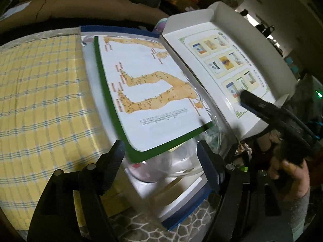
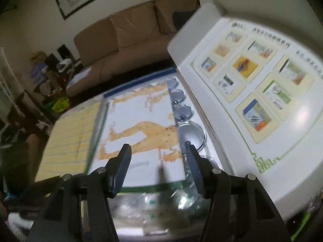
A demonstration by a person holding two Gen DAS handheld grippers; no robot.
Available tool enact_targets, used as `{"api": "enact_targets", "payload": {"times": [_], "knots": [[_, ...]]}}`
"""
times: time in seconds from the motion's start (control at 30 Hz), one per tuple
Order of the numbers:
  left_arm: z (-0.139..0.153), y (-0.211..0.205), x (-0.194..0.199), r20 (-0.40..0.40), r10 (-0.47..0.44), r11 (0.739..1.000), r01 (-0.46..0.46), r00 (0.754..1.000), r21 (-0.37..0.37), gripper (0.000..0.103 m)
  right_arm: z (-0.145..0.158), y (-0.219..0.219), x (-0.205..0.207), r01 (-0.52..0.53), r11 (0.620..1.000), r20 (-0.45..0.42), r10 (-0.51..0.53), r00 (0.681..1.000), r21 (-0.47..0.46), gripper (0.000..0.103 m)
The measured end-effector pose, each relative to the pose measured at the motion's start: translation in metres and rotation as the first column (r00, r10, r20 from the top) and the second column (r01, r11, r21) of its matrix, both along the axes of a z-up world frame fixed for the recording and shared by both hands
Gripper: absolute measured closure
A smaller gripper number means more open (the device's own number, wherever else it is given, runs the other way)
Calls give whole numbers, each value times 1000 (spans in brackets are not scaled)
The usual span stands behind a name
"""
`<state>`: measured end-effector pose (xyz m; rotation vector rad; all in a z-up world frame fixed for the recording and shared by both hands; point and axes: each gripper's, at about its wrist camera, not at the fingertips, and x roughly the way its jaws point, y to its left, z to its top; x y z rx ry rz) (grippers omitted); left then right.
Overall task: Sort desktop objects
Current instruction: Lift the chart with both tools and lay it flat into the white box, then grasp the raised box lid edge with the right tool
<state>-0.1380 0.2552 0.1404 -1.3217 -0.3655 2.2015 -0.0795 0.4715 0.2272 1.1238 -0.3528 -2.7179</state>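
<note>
1. The left hand-held gripper [image 1: 159, 151] stood wide, its fingers either side of the near corner of the green-edged chart [image 1: 149, 88], with nothing pressed between the pads.
2. The right hand-held gripper [image 2: 158, 167] was also wide and empty, above the near edge of the same chart [image 2: 139, 137].
3. The chart, printed with an orange body figure, lay on top of the open blue-rimmed box [image 1: 181, 213], covering part of the clear cups [image 2: 189, 135] and tubing packed inside. The box sat on the tabletop beside a yellow checked cloth [image 1: 40, 100].
4. The white lid [image 1: 232, 64], printed inside with product pictures, lay open just to the right of the box.
5. Risk: the chart rested at a skew, with its near corner overhanging the cups. Brushed by a finger, it could probably slide off toward the cloth or tip into the tray.
6. Risk: the cups looked light and loosely seated. A gripper lowered through the tubing might snag it and drag a cup out of place.
7. Risk: the two grippers worked close together over one box, so reaching in together could make them collide, or knock the lid.
8. Both views were blurred, so fine contact could not be judged.
</note>
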Motion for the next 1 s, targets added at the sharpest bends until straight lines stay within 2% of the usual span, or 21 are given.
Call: {"api": "enact_targets", "payload": {"times": [0.1,0.2,0.27,0.3,0.33,0.47,0.57,0.67,0.7,0.8,0.9,1.0], "knots": [[3,-6,1,-12,10,1000,-11,1000,-20,28,11,4,19,9,1000,-8,-9,1000,-23,36],[8,-14,7,-34,5,999,-7,999,-48,17,17,6,34,19,999,-15,-20,1000,-29,34],[12,-17,11,-46,-2,999,0,999,-50,4,20,7,42,29,999,-23,-30,999,-27,26],[15,-20,13,-51,-2,999,0,999,-49,1,22,8,47,38,999,-28,-38,999,-29,23],[17,-22,14,-54,-4,999,1,999,-45,0,24,10,51,48,998,-33,-49,998,-36,20],[30,-29,19,-73,-14,999,11,997,-48,0,34,25,68,88,994,-60,-92,994,-60,19],[37,-32,20,-95,-20,998,15,995,-61,0,46,51,91,171,980,-126,-183,975,-99,13],[38,-31,21,-98,-30,997,23,995,-73,0,55,91,113,291,943,-184,-319,930,-163,3],[37,-29,21,-97,-34,997,27,995,-76,0,56,109,120,339,919,-190,-375,907,-200,1],[33,-19,22,-89,-54,995,46,995,-86,0,49,150,127,421,851,-165,-485,859,-313,0],[28,-6,24,-82,-81,994,74,993,-86,0,41,173,120,469,810,-116,-535,837,-353,0],[26,4,27,-82,-111,990,103,990,-93,0,38,183,109,481,805,-116,-546,830,-348,0]]}}
